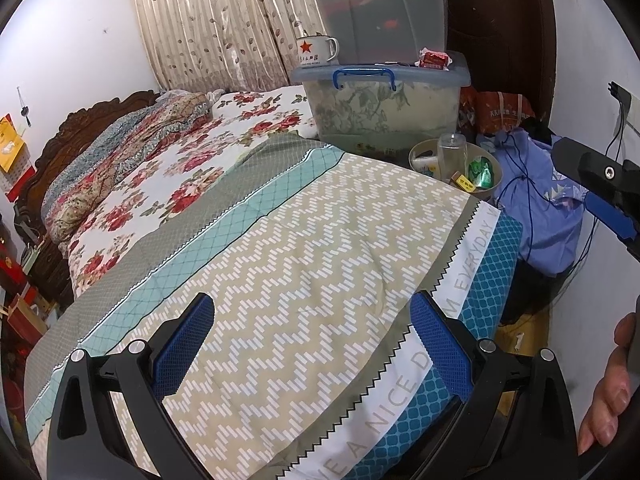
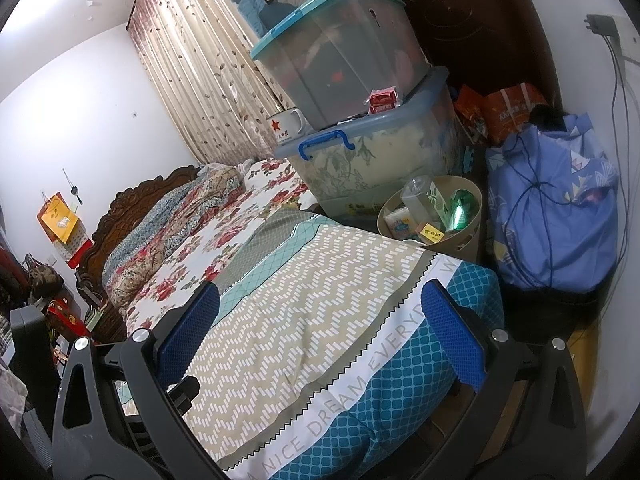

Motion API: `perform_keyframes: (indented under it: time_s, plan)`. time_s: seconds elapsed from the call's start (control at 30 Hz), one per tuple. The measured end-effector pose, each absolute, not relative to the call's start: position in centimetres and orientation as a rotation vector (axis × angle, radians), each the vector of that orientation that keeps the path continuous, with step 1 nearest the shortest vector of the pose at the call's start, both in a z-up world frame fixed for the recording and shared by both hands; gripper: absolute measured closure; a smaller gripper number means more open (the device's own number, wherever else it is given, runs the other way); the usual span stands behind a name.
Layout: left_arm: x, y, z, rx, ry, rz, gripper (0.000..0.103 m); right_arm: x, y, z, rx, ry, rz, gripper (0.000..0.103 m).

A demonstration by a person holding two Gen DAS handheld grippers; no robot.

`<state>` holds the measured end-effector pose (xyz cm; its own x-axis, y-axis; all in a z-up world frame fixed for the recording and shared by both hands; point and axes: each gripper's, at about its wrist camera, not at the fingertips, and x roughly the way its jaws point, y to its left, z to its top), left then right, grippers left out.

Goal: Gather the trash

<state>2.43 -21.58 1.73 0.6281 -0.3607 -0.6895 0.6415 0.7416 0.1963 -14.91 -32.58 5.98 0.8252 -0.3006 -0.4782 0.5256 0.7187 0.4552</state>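
A beige trash bin (image 1: 416,152) (image 2: 474,224) stands past the far corner of the bed. It holds a clear plastic bottle (image 1: 451,152) (image 2: 418,196), a green crumpled wrapper (image 1: 482,172) (image 2: 462,206), a small yellow box (image 1: 464,182) (image 2: 431,234) and a white packet (image 1: 424,164) (image 2: 400,220). My left gripper (image 1: 312,322) is open and empty above the patterned quilt (image 1: 304,264). My right gripper (image 2: 320,308) is open and empty above the same quilt (image 2: 320,320). The right gripper also shows at the right edge of the left wrist view (image 1: 600,192).
Stacked plastic storage boxes (image 1: 380,108) (image 2: 372,152) stand behind the bin, with an enamel mug (image 1: 316,51) (image 2: 286,122) and red packets (image 1: 434,59) (image 2: 382,100) on a lid. A blue cloth bundle (image 1: 540,208) (image 2: 556,208) sits right of the bin. A floral bedspread (image 1: 168,176) covers the bed.
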Motion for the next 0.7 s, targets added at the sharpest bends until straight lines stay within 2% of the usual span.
perform_keyframes:
  time_s: [0.7]
  plan:
    - [2.35, -21.43, 1.23, 0.468, 0.679, -0.602, 0.008, -14.92, -32.55, 5.86, 0.617, 0.392, -0.47, 0.003]
